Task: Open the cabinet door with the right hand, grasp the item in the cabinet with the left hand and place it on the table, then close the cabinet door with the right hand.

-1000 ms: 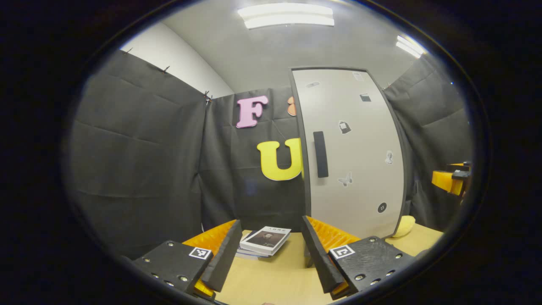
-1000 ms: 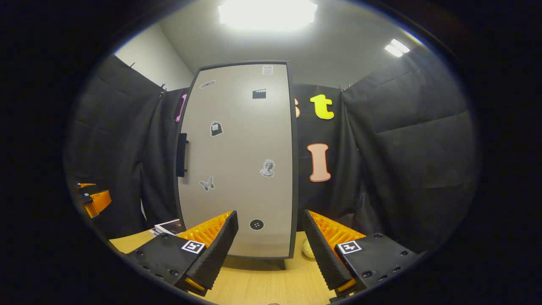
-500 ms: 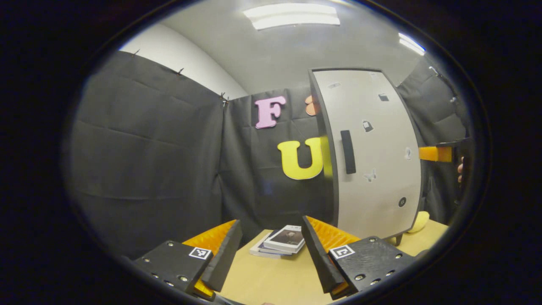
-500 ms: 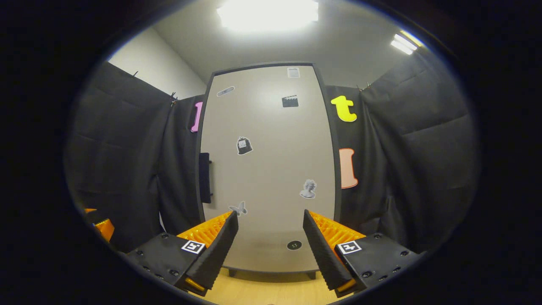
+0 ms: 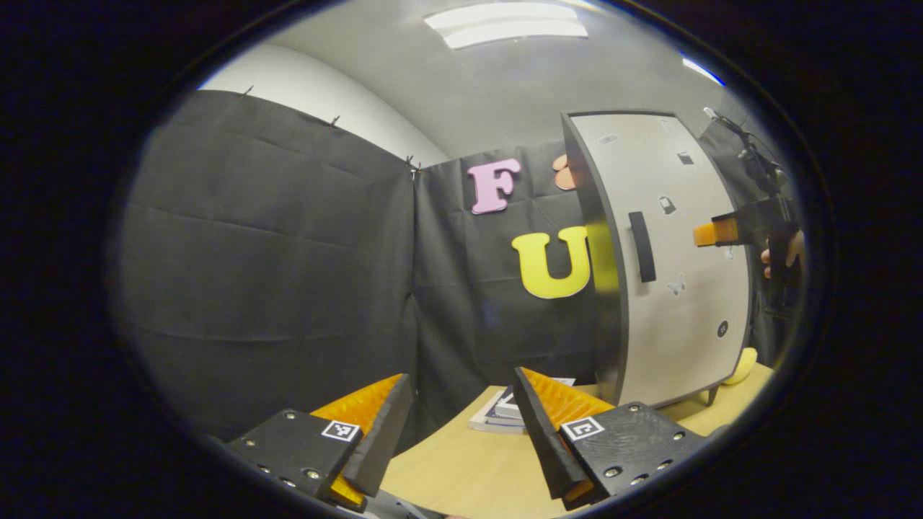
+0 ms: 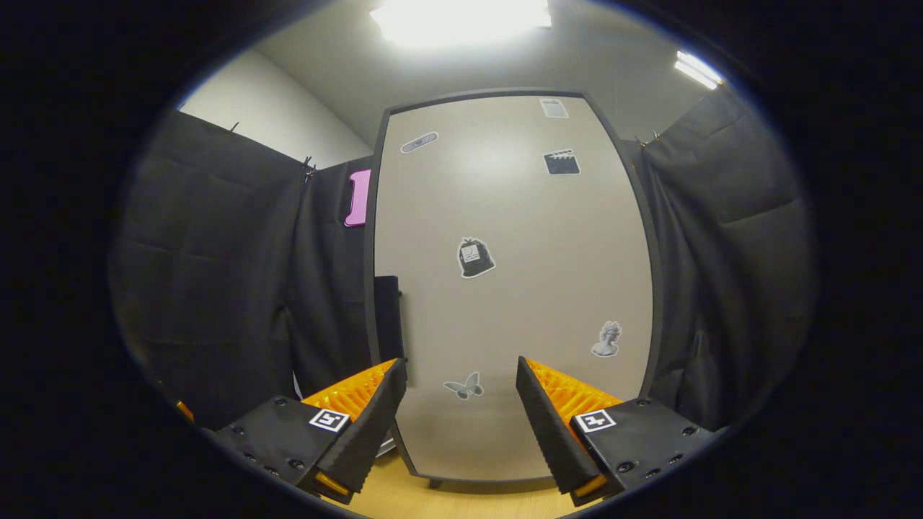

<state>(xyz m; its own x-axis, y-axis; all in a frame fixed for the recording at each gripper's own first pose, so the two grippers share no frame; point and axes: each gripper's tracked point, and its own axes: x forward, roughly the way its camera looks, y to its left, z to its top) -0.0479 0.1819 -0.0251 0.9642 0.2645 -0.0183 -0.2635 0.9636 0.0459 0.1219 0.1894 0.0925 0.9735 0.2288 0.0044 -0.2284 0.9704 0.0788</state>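
My left gripper view looks from low over the table [image 5: 461, 468] toward the booth's back corner, the cabinet door [image 5: 678, 288] off right. My right gripper view faces that door [image 6: 505, 288] squarely, much nearer.

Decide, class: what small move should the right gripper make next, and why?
Probably steer the open right gripper left to the dark handle at the cabinet door's left edge; the door looks shut, and the gripper faces its middle, touching nothing.
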